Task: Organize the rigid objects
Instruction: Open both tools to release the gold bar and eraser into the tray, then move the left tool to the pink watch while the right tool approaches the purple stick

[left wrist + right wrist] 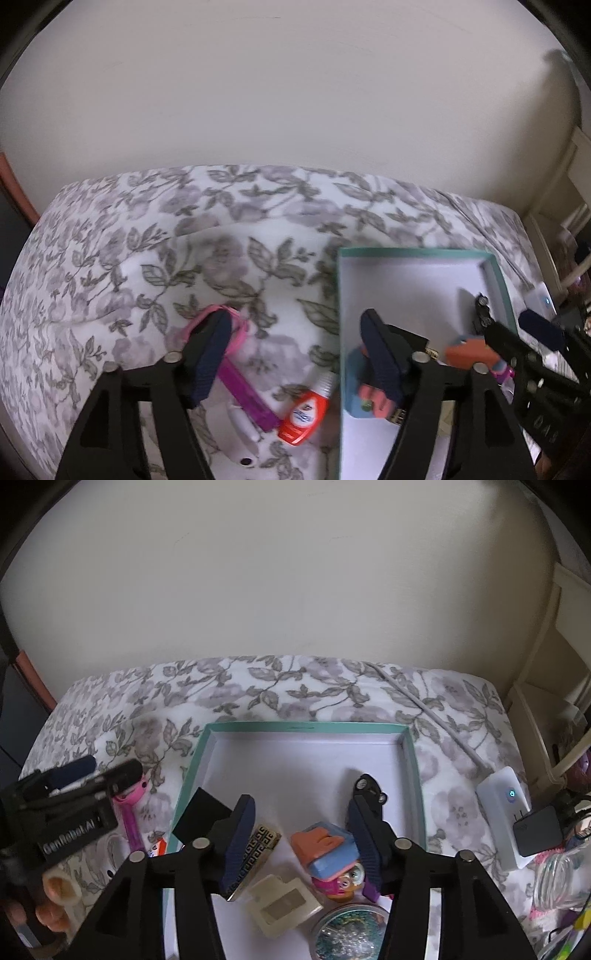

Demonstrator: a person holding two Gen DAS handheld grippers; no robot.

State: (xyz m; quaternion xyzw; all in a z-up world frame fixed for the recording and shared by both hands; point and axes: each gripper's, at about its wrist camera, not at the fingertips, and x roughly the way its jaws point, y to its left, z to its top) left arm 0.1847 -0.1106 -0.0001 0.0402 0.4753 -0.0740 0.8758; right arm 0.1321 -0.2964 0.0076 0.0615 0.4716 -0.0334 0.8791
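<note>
Left gripper [295, 350] spread wide over the box's [413, 760] left edge, nothing between the pads. Right gripper [303, 834] open above a small toy [325, 853] inside the box; far half bare

Flowered bed with a teal box on top

The bed [295, 686] wears a grey-leaf sheet. The teal box [310, 726] lies flat on it. Left of the box lie a pink-and-purple dispenser [247, 391] and a small red bottle [303, 413]; right of the box sits a white power adapter [504, 812], its cable [432, 712] trailing behind the box.
</note>
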